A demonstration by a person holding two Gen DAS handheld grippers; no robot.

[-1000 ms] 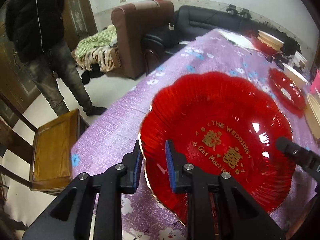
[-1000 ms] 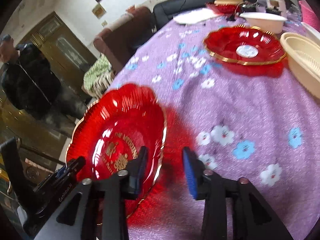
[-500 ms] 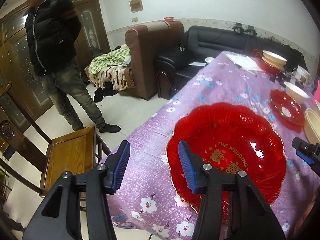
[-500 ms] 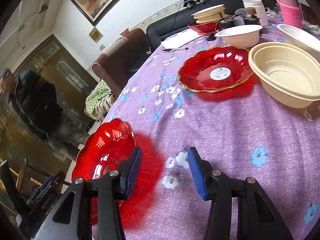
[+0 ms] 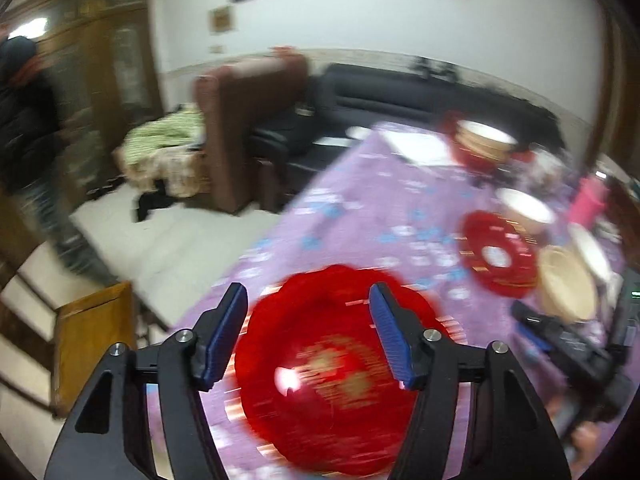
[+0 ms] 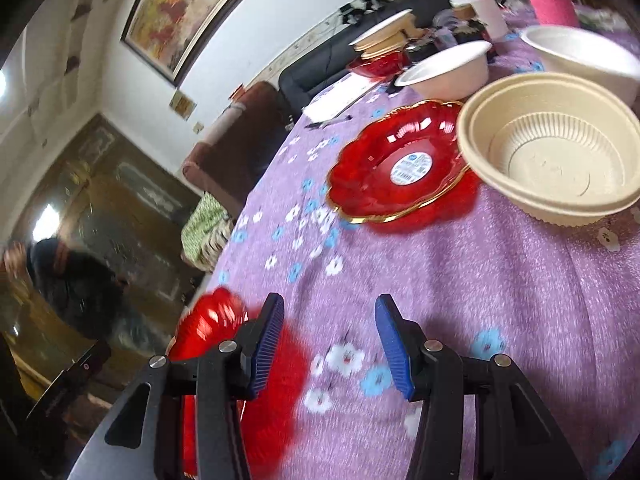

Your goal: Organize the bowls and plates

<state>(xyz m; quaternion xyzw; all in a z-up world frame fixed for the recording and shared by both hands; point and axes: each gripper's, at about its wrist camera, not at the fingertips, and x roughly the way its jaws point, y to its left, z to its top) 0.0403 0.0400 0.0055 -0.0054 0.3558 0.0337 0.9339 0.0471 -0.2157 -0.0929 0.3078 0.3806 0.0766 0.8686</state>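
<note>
A home living-dining room: a framed painting (image 6: pixel 182 20) on the white wall, a black sofa (image 5: pixel 400 96) and brown armchair (image 5: pixel 248 120) (both past the far edge of the table (image 6: pixel 460 280)), carved wooden doors (image 5: pixel 116 56).

The big red plate (image 5: pixel 328 380) looks like glossy, see-through plastic, though blur hides detail. The smaller red plate (image 6: pixel 400 164) is glossy, gilt-rimmed, with a paper label. The beige bowl (image 6: pixel 556 152) is matt, ribbed plastic. The purple tablecloth (image 6: pixel 500 280) looks soft and finely textured. The chair (image 5: pixel 90 336) is varnished wood.
</note>
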